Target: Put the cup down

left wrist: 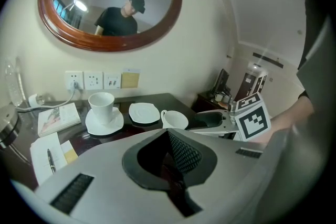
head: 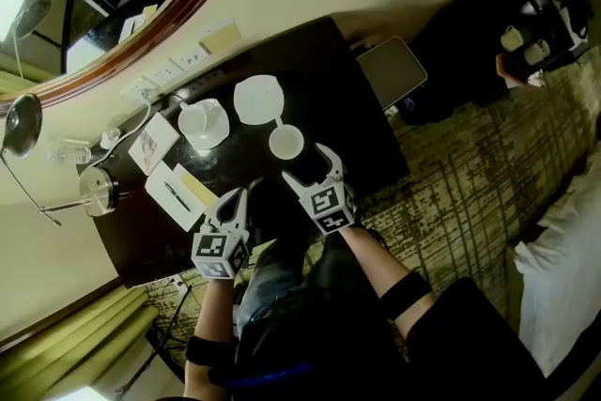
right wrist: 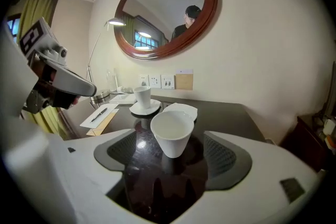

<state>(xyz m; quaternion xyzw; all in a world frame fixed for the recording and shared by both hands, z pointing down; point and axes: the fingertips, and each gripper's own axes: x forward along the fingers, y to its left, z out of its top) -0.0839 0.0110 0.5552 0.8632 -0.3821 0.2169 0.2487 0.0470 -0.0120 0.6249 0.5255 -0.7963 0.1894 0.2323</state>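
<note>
A white cup (head: 285, 143) (right wrist: 171, 134) stands upright on the dark table (head: 319, 80), its handle toward an empty white saucer (head: 257, 99) (right wrist: 181, 110) behind it. My right gripper (head: 313, 166) (right wrist: 170, 157) is open just short of the cup, and its pads are well apart from the cup's sides. The left gripper view shows the same cup (left wrist: 174, 119) in front of the empty saucer (left wrist: 144, 113). My left gripper (head: 246, 197) (left wrist: 170, 136) is shut with nothing in it, to the left of the right one near the table's front edge.
A second cup on its saucer (head: 200, 120) (left wrist: 102, 105) stands left of the empty saucer. A notepad with a pen (head: 174, 192), a booklet (head: 152, 144) and a lamp base (head: 96, 188) lie at the table's left. Wall sockets (left wrist: 94, 80) and an oval mirror (right wrist: 165, 10) are behind.
</note>
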